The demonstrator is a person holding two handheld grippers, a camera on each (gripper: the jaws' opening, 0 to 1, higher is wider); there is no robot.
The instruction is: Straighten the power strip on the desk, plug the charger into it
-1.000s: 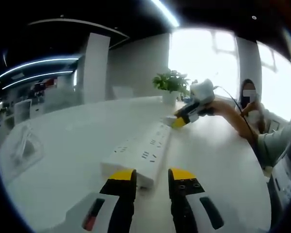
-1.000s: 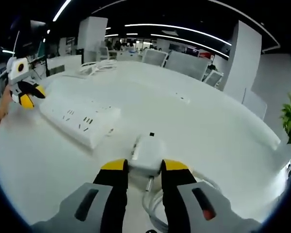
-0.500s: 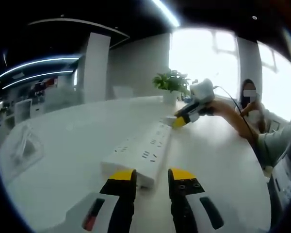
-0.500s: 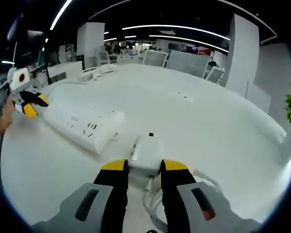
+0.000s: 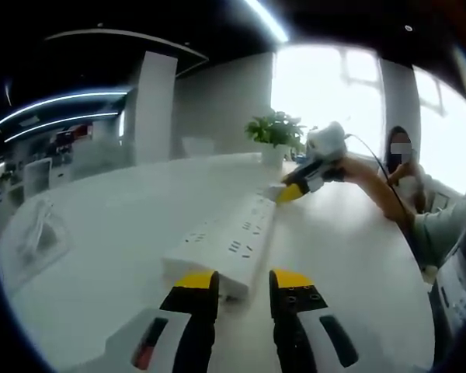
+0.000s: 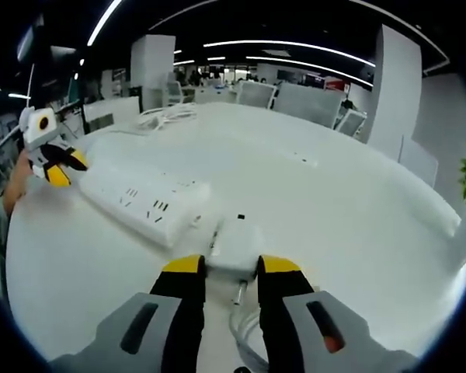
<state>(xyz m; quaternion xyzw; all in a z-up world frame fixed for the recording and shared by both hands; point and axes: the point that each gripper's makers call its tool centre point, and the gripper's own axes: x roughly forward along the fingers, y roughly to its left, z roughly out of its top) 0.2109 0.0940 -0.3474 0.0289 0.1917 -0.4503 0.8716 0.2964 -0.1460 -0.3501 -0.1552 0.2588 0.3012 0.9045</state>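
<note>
Right gripper (image 6: 231, 268), jaws clamped on white charger (image 6: 234, 247); left gripper (image 5: 245, 281), jaws slightly apart, empty.
Charger held just above the desk (image 6: 334, 210), its cord (image 6: 248, 330) coiled beneath; white power strip (image 6: 144, 200) lies just beyond and left of it, near the desk's edge. Left gripper's tips sit at the strip's other end.

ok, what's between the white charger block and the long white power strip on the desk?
Only a bare strip of white desk separates charger from power strip, in the right gripper view.
</note>
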